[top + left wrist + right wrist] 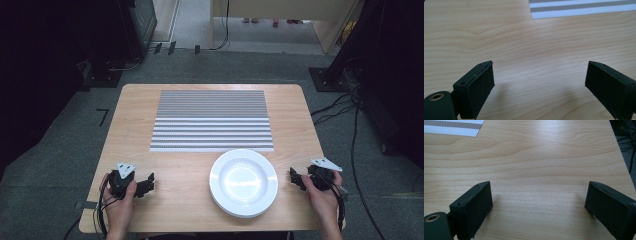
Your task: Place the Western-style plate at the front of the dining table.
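My left hand-held gripper rests on the worktop, well to the left of the white plate, wide open and holding nothing. My right hand-held gripper sits just right of the plate, open too. The striped mat lies behind the plate.

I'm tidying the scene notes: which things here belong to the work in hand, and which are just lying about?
In the work:
- white plate, nearest the tools
- right tool, open
- left tool, open
- striped placemat, probably

Just about:
- cables on the floor
- dark stands beyond the table
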Demonstrator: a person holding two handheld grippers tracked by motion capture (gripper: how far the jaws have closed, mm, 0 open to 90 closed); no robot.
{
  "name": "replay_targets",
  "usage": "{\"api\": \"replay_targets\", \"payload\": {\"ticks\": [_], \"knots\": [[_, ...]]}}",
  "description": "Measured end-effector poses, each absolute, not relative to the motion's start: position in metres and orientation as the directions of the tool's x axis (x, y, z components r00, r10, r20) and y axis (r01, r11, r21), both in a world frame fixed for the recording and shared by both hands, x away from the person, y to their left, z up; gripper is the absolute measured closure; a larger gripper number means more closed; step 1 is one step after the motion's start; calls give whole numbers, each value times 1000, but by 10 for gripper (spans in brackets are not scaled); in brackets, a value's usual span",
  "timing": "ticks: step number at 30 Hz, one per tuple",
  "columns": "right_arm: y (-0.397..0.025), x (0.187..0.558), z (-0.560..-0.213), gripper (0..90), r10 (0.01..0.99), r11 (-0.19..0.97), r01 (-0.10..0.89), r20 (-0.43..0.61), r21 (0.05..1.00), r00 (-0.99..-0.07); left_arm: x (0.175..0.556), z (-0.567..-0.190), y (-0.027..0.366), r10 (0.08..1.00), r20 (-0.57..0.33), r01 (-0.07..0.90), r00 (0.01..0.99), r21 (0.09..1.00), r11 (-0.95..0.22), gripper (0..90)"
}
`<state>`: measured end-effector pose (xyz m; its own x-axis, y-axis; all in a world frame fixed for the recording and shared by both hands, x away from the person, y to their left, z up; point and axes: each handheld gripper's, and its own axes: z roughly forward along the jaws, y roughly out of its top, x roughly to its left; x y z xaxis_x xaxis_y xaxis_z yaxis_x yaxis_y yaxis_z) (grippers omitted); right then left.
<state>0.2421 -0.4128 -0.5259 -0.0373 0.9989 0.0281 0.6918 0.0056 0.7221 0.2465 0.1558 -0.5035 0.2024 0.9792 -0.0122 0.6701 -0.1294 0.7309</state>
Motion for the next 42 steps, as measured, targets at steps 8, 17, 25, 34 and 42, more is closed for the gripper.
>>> {"api": "replay_targets", "payload": {"ticks": [8, 17, 25, 34, 42], "knots": [[-413, 242, -526, 69, 999, 6, 692, 28, 722, -38, 253, -488, 120, 964, -30, 651, 266, 743, -156, 85], [-413, 242, -526, 68, 999, 7, 692, 28, 722, -39, 262, -480, 76, 946, -96, 636, 309, 761, -130, 85], [-413, 242, -526, 68, 999, 6, 692, 29, 722, -39, 262, -483, 45, 921, -101, 617, 376, 769, -168, 85], [-411, 244, -521, 72, 999, -42, 723, 54, 690, 6, 255, -484, 36, 895, -143, 607, 422, 778, -162, 85], [-400, 239, -509, 76, 998, -40, 685, 62, 727, -8, 249, -483, 28, 875, -152, 595, 460, 784, -177, 85]]}}
